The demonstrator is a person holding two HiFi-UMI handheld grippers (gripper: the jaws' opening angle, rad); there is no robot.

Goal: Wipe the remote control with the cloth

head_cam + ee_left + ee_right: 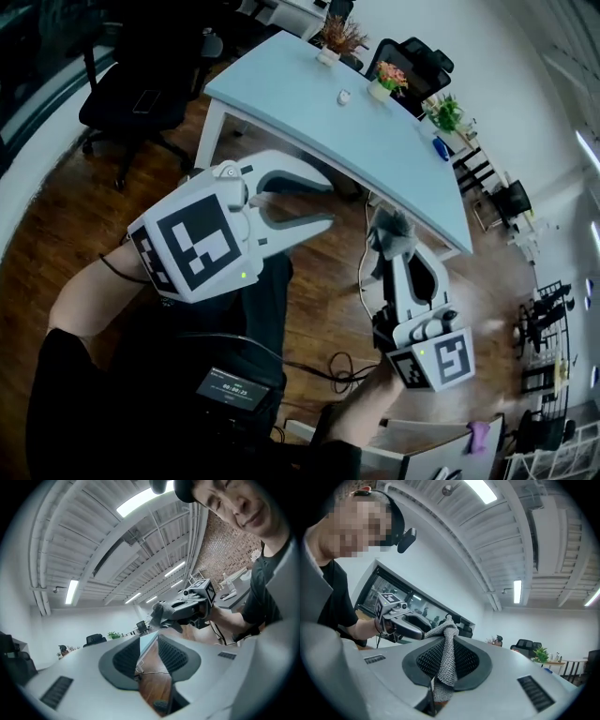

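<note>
The right tongs (397, 246) are clamped on a grey knitted cloth (446, 660), which bunches just past their tips. It looks soft, light and floppy, so a bunched pinch suits it. The left tongs (324, 202) are closed and empty. I can make out no remote control; a pale blue worktop (309, 94) lies ahead of both.

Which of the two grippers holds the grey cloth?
The right gripper: the cloth is pinched between its jaws. The left gripper is shut with nothing in it.
</note>
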